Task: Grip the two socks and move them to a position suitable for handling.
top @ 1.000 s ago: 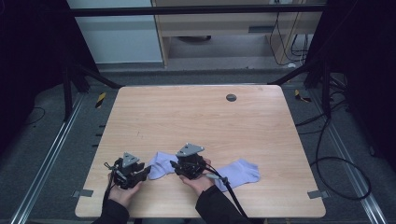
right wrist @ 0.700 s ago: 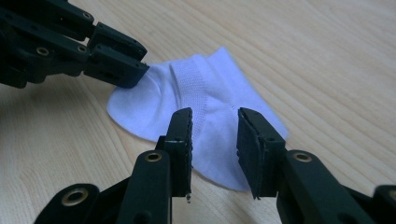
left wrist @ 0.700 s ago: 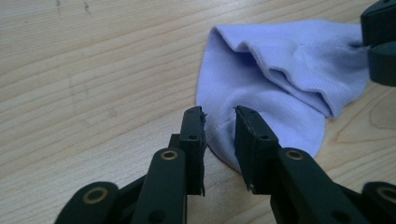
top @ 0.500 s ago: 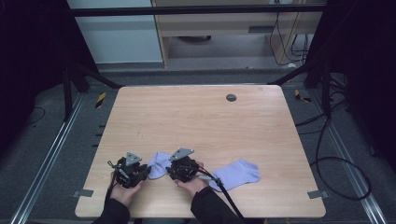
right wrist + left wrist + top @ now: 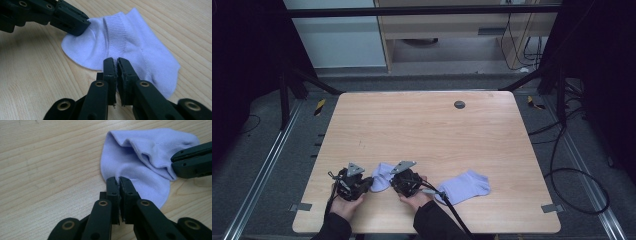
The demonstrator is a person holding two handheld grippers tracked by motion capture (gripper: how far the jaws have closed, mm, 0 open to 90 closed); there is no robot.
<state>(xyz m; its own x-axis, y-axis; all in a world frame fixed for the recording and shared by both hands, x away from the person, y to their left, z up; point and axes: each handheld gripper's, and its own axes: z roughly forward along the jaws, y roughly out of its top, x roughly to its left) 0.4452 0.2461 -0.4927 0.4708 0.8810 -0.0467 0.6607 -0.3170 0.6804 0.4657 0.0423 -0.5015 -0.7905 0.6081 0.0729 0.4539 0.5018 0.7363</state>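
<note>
Both the left gripper [image 5: 119, 180] and right gripper [image 5: 117, 61] have just closed their fingers. Each pinches an edge of the small lilac cotton sock [image 5: 382, 176] lying on the pale wooden bench [image 5: 422, 135].

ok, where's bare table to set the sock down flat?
The whole far half of the table is bare, up to the round grommet. The front left corner is free too. The front edge is crowded: left gripper and right gripper pinch one lilac sock, and a second sock lies to its right.
</note>
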